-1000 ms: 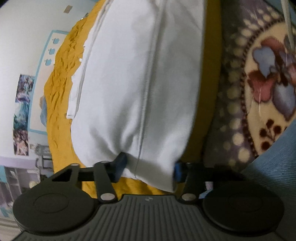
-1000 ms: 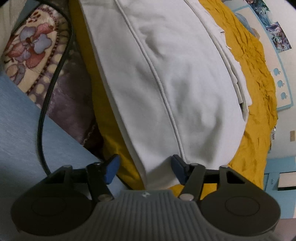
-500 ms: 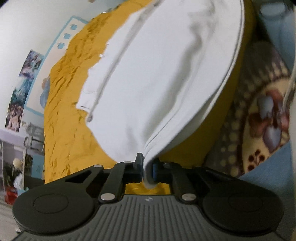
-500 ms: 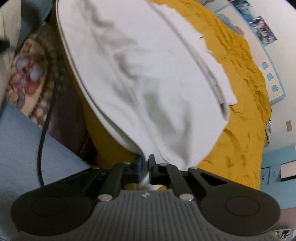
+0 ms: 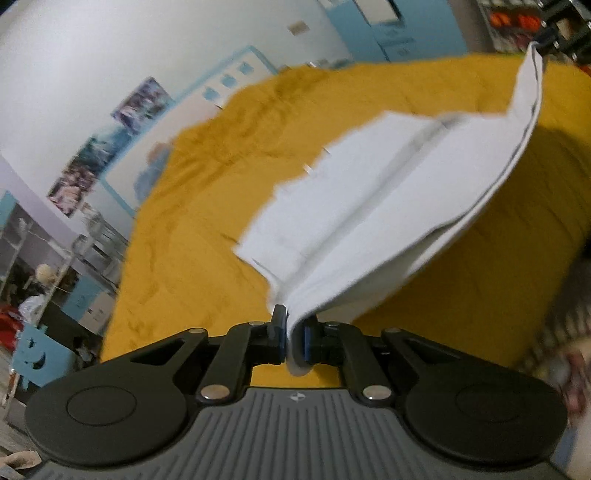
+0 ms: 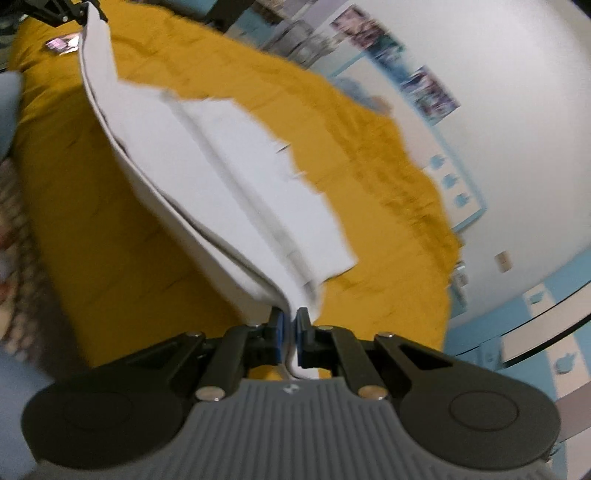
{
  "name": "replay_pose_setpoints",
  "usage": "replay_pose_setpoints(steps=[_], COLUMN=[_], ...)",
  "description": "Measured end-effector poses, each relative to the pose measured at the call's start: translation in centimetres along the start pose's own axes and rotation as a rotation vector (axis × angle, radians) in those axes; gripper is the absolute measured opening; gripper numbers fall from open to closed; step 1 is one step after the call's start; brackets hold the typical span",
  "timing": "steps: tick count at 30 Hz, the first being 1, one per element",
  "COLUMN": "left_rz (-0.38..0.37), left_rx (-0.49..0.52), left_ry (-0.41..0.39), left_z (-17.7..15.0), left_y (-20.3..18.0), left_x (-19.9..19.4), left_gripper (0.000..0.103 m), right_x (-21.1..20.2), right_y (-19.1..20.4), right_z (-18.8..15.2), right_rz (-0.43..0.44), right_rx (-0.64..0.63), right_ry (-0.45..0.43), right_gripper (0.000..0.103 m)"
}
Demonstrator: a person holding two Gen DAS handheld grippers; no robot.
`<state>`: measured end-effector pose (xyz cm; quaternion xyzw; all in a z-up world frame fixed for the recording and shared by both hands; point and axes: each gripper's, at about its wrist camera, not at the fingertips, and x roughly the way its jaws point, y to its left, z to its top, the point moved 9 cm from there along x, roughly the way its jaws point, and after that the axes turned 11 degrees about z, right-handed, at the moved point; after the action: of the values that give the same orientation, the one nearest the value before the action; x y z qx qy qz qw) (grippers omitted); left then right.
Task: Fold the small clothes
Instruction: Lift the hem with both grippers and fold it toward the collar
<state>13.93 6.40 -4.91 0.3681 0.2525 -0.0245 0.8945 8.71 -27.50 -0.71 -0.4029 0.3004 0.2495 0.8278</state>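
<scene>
— White cotton garment point(image 5: 388, 206), folded flat with a raised seam down its middle: where is it?

— Hanging between the two tools above the mustard-yellow crinkled bedspread point(image 5: 192, 229). Its near edge is lifted clear and sags in a curve from one corner to the other, while the far, layered edge trails down toward the bedspread; I cannot tell whether it touches.

— And the left gripper point(image 5: 293, 338)?

— Its blue-padded jaws are pinched tight on one near corner of the cloth. A second ago they stood wide apart around that corner as the garment lay flat on the bed.

— The right gripper point(image 6: 289, 339)?

— Likewise clamped on the other near corner, white fabric squeezed between its pads. It too was open a second ago. In the left wrist view it appears at the top right, holding its corner high point(image 5: 546, 33).

— Anything else changed?

— Both views have swung up: the white wall with blue-framed posters point(image 6: 428, 88) now fills much more of each picture, and the flowered blanket has all but left the frame.
</scene>
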Motion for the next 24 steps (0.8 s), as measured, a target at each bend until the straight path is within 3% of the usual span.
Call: replay_pose_setpoints(steps=[8,14,19,24], left_rz=[0.088,0.121,0.108,0.043], left_rx=[-0.115,-0.182,-0.247,-0.292], left_ry=[-0.062,-0.065,-0.019,0.083], left_z=[7.6,11.2,12.6,11.9], left_y=[6.3,9.6,10.9,10.3], left_x=[5.0,9.6,14.9,21.8], left_gripper=[0.009,0.009,0.009,0.009], right_x=[1.8,4.8,11.0,20.0], right_y=[-8.3,-14.6,-19.4,-22.5], right_z=[6.1,9.8,13.0,14.1], right_rz=[-0.173,-0.227,-0.220,-0.154], right_rx=[0.024,0.075,0.114,0.168], right_ry=[-0.076,-0.102,-0.098,-0.061], right_gripper=[0.000,0.000,0.000,0.000])
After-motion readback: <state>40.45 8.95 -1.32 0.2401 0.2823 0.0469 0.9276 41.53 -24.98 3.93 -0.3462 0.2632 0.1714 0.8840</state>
